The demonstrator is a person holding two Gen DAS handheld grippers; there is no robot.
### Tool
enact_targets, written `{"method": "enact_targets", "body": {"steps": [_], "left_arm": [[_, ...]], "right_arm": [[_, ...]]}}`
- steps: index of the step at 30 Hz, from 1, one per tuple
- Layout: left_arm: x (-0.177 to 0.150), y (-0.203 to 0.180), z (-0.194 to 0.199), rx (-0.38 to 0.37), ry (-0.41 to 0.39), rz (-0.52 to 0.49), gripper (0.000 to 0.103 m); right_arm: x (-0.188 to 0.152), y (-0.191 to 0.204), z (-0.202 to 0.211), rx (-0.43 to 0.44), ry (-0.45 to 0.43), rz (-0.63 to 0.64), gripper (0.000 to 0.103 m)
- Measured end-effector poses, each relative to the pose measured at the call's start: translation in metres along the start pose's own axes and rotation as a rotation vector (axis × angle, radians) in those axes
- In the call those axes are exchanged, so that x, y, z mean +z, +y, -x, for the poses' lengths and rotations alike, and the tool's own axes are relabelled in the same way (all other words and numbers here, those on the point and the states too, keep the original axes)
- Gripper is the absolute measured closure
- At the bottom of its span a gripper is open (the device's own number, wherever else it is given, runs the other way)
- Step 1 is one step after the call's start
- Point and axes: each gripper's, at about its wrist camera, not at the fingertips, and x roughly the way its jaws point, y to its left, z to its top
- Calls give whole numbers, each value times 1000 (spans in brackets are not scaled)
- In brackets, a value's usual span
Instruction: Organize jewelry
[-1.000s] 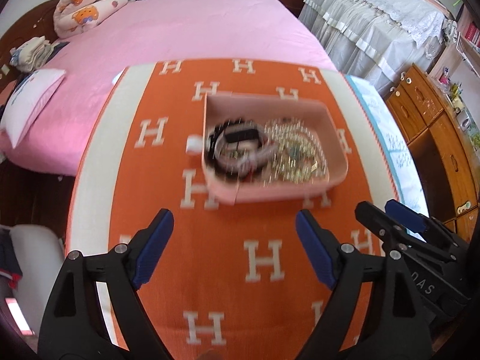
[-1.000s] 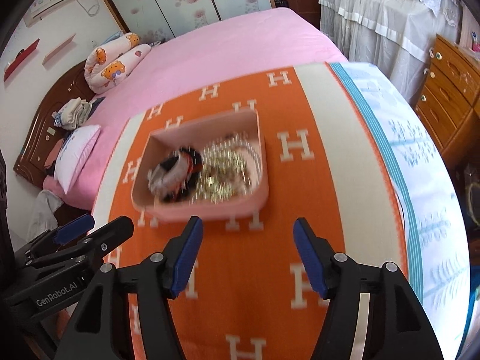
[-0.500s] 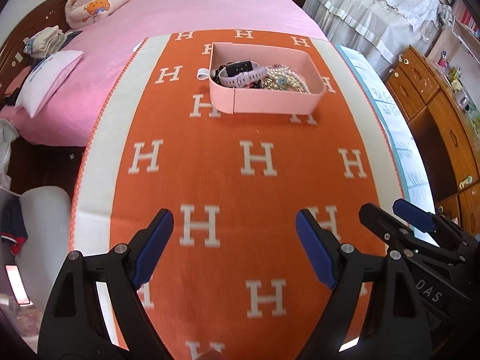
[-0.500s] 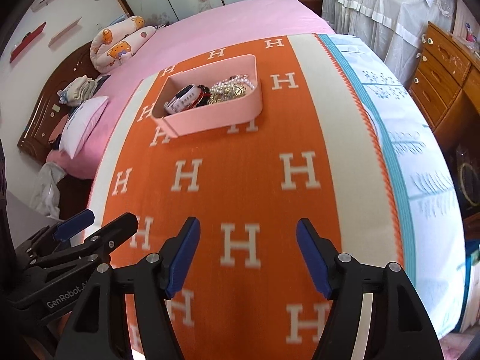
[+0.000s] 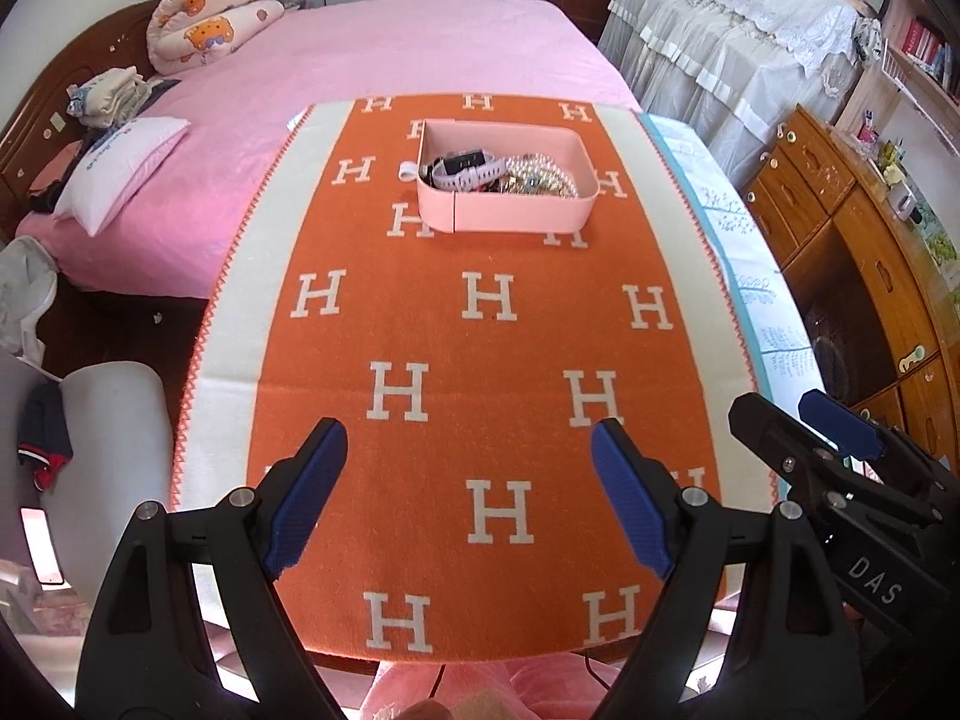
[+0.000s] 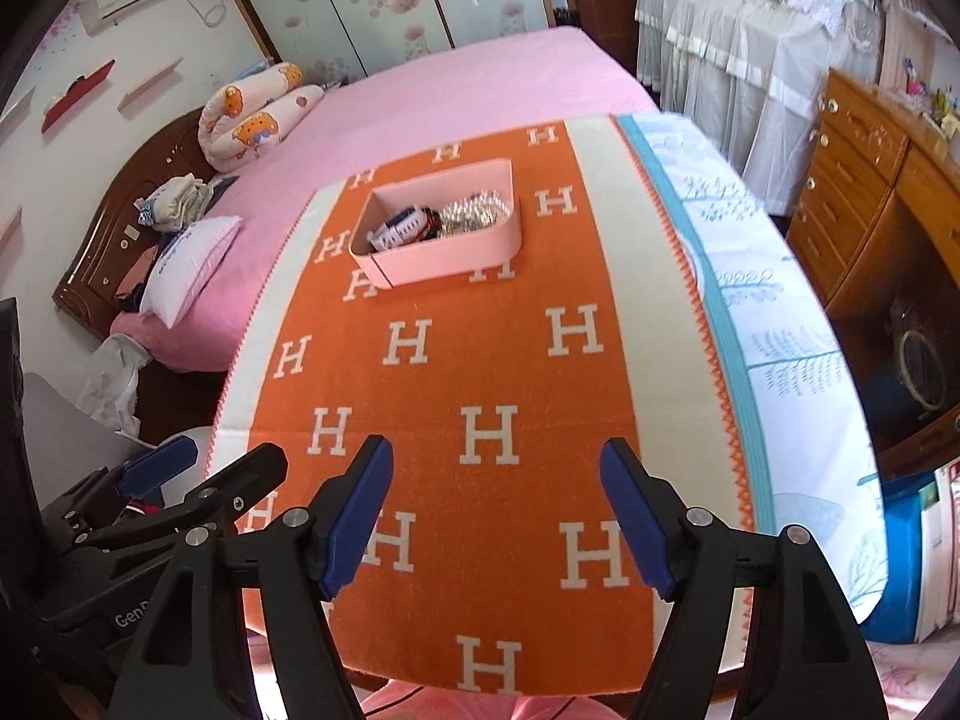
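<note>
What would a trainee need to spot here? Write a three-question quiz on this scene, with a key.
1. True or false: the left gripper holds a necklace.
2. Where is the pearl necklace? A) on the orange cloth B) in the pink box C) on the pink bed
3. Fill in: inside the box, the watch lies to the ____ of the pearls, seen from the left wrist.

Key
1. False: its jaws stand apart with only cloth showing between them. The right gripper is empty too; its jaws have just been opening.
2. B
3. Left
</note>
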Motion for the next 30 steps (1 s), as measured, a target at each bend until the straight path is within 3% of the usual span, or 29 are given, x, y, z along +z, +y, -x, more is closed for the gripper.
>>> {"method": "enact_targets", "body": {"steps": [14, 30], "left_arm": [[13, -12, 49, 19, -76, -14, 21], [23, -17, 58, 37, -88, -12, 21]], "right_arm": [[12, 7, 57, -23, -108, 18, 30], [24, 10, 67, -31, -131, 27, 30]]}}
